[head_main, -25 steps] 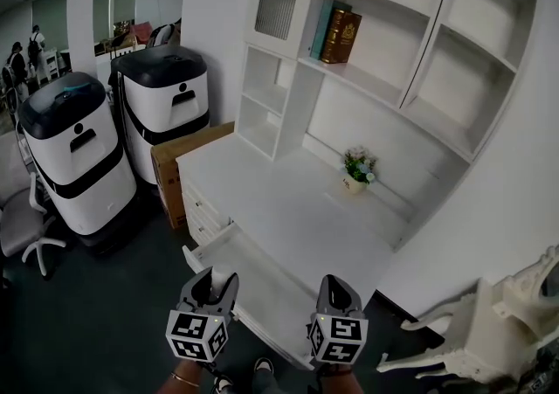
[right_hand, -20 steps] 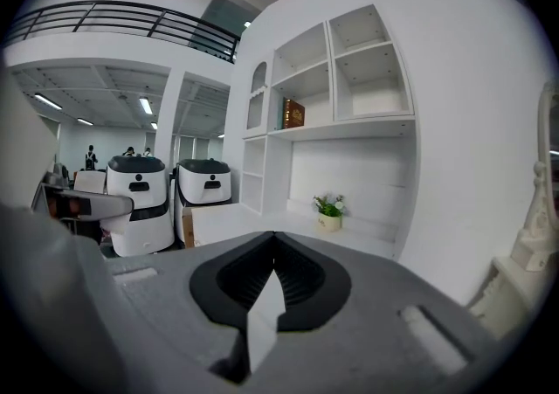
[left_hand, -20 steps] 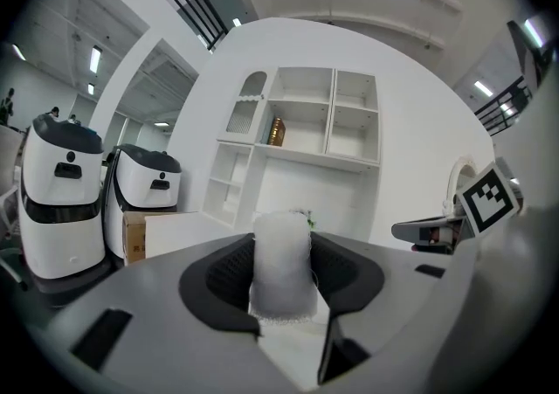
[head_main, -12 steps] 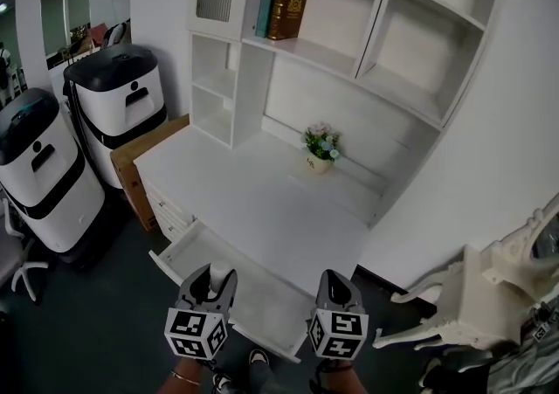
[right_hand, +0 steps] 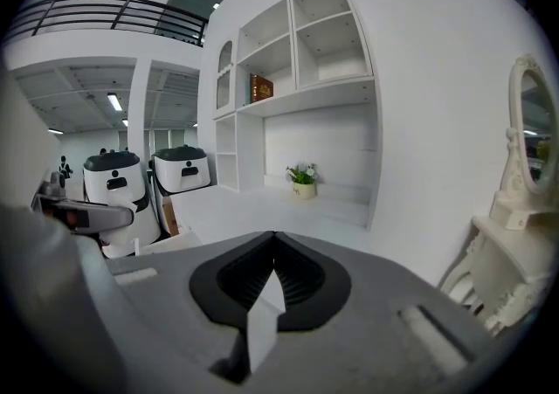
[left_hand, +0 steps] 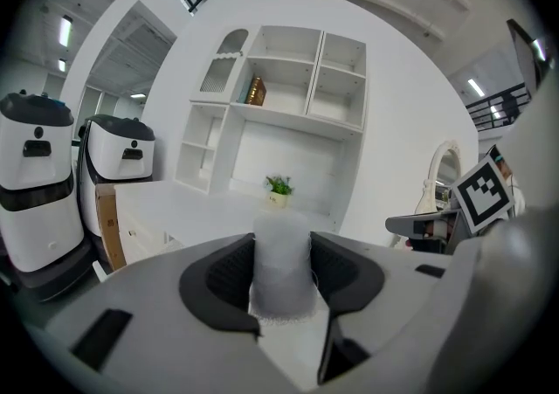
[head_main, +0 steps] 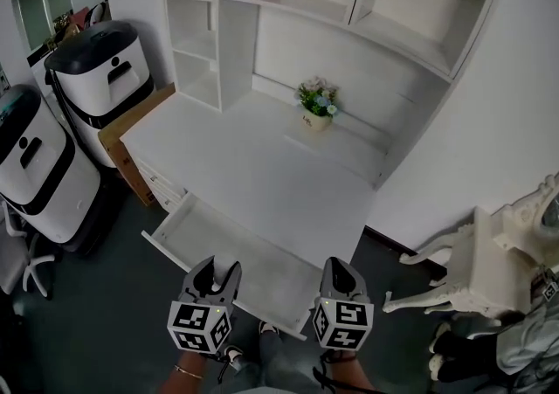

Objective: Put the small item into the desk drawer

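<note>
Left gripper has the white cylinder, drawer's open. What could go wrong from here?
1. The white cylinder sticks up past the left gripper's pads, so it may tilt or slip on release.
2. That gripper hangs by the desk drawer's front rim and could clip it.
3. The shut right gripper sits close to the same rim.

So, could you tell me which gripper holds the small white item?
The left gripper: its jaws clamp a small white frosted cylinder, whereas the right gripper's jaws meet with nothing between them.
</note>
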Demonstrator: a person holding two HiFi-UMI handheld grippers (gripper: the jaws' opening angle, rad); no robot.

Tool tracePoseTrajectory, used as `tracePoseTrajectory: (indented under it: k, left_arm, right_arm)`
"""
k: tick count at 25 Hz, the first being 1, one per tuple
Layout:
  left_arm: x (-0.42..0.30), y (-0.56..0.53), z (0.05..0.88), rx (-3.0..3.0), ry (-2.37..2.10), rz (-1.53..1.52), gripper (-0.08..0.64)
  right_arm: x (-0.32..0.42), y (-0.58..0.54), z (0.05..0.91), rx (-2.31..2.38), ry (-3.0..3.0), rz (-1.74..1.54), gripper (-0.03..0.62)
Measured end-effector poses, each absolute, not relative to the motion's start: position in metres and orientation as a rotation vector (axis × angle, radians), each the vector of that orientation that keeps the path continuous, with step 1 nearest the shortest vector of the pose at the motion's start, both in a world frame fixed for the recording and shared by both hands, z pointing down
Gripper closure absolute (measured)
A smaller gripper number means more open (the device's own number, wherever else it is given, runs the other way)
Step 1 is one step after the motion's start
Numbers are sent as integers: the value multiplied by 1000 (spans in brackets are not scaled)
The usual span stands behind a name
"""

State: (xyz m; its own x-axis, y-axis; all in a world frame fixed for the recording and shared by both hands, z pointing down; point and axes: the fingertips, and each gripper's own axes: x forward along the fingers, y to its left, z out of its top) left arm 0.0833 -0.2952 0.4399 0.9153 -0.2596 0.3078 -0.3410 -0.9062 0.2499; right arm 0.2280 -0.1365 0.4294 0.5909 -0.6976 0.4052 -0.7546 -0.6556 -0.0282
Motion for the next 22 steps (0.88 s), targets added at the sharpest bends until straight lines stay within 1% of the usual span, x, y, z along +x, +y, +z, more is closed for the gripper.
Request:
tracePoseTrajectory:
  k: [10, 22]
  left_arm:
    - [78, -277, 504, 2698, -425, 576, 385]
    - [93, -258, 530, 2691, -364, 671, 385]
  right_arm:
    - [224, -128, 493, 2629, -1217, 771, 588]
    - [229, -110, 507, 2647, -1193, 819, 588]
